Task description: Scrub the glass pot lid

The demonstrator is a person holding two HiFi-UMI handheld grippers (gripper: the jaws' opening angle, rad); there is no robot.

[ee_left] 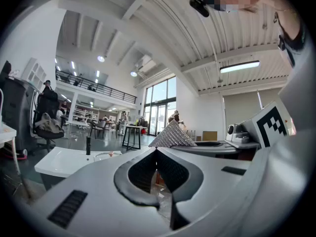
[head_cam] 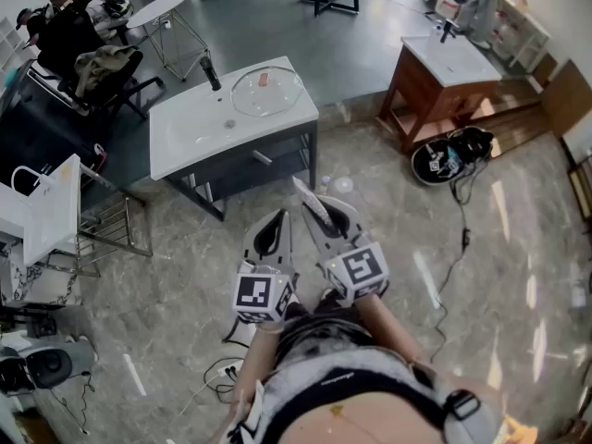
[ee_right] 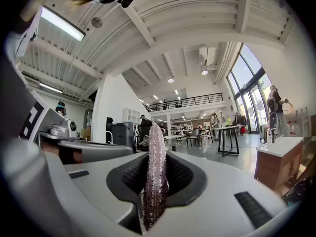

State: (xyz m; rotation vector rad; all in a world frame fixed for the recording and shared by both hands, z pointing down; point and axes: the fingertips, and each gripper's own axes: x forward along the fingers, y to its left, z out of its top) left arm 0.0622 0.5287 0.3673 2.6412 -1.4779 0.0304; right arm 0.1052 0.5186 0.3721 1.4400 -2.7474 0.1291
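The glass pot lid (head_cam: 266, 91) lies flat on the right part of a white sink counter (head_cam: 185, 132), beside a black faucet (head_cam: 211, 72). Both grippers are held level over the floor, well short of the counter. My left gripper (head_cam: 281, 215) is shut with nothing between its jaws (ee_left: 157, 150). To its right, my right gripper (head_cam: 311, 203) is shut on a silvery, glittery scrub cloth (ee_right: 154, 172), which sticks up past the jaw tips (head_cam: 313, 207). In the left gripper view the lid (ee_left: 105, 155) and the faucet (ee_left: 88, 145) show far off on the left.
A wooden vanity with a white top (head_cam: 444, 67) stands at the back right, with a black round device (head_cam: 450, 155) and a cable (head_cam: 462, 239) on the floor beside it. A white rack (head_cam: 51, 215) is at the left. Office chairs (head_cam: 88, 58) and a round table (head_cam: 157, 7) stand behind.
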